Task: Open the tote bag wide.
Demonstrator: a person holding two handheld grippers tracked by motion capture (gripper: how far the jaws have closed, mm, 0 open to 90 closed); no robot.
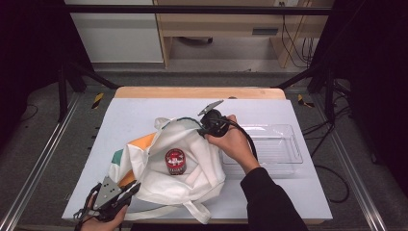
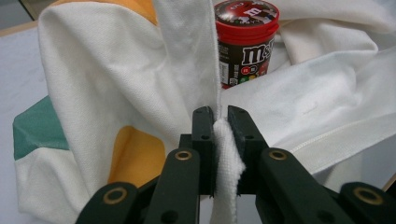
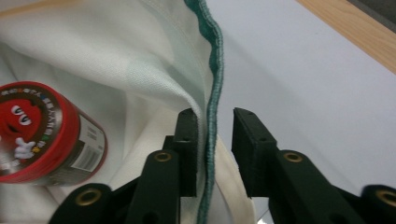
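A white cloth bag [image 1: 197, 168] with orange and teal patches lies open on the table. Inside it stands a red-lidded candy can [image 1: 176, 161]. At the front left corner my left gripper [image 1: 133, 187] is shut on a fold of the bag's white edge [image 2: 227, 154], with the can [image 2: 246, 42] just beyond it. At the bag's far rim, my right gripper [image 1: 201, 127] has its jaws around the green-stitched rim [image 3: 212, 93]. The rim rests against one jaw and a gap shows to the other. The can [image 3: 42, 133] lies to its left in the right gripper view.
A clear plastic tray [image 1: 288, 144] sits on the right of the white table top, next to the right hand. A wooden strip [image 1: 199, 92] runs along the table's far edge. One bag strap [image 1: 197, 211] hangs toward the front edge.
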